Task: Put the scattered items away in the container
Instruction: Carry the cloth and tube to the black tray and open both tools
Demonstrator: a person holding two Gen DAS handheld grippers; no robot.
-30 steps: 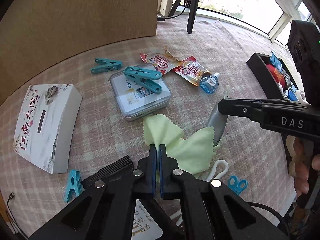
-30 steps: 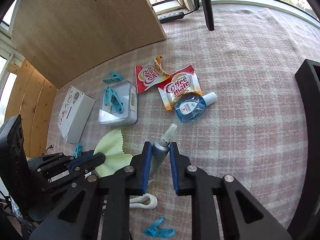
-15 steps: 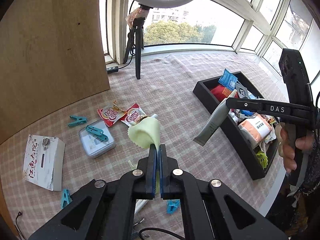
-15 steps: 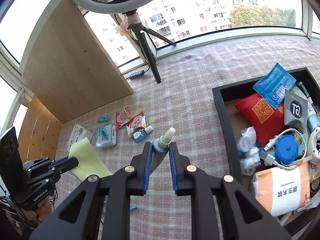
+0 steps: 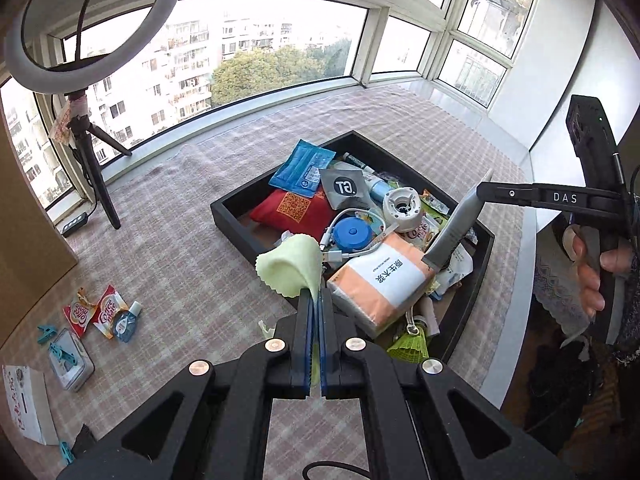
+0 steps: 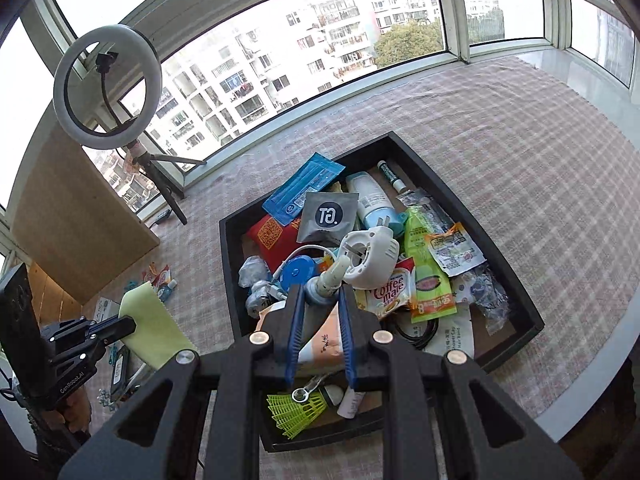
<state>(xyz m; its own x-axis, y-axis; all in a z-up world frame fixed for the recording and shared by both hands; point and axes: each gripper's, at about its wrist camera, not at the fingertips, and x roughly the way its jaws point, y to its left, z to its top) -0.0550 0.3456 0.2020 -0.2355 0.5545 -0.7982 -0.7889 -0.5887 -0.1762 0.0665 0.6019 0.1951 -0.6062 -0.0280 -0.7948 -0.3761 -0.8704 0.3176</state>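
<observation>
The black tray is full of packets, a cable and a white round gadget. My left gripper is shut on a light green cloth, held in the air beside the tray's near-left rim; the cloth also shows in the right wrist view. My right gripper is shut on a grey tube with a cream cap, held above the tray's contents. In the left wrist view the tube hangs tilted over the tray's right part.
On the checked cloth at the left lie two Coffee mate sachets, a small blue bottle, a tin with a teal clip, another clip and a white box. A ring light on a tripod stands at the back.
Both grippers have lifted from the table with their items and swung right. The cloth now hangs beside the tray and the tube is over its contents.
</observation>
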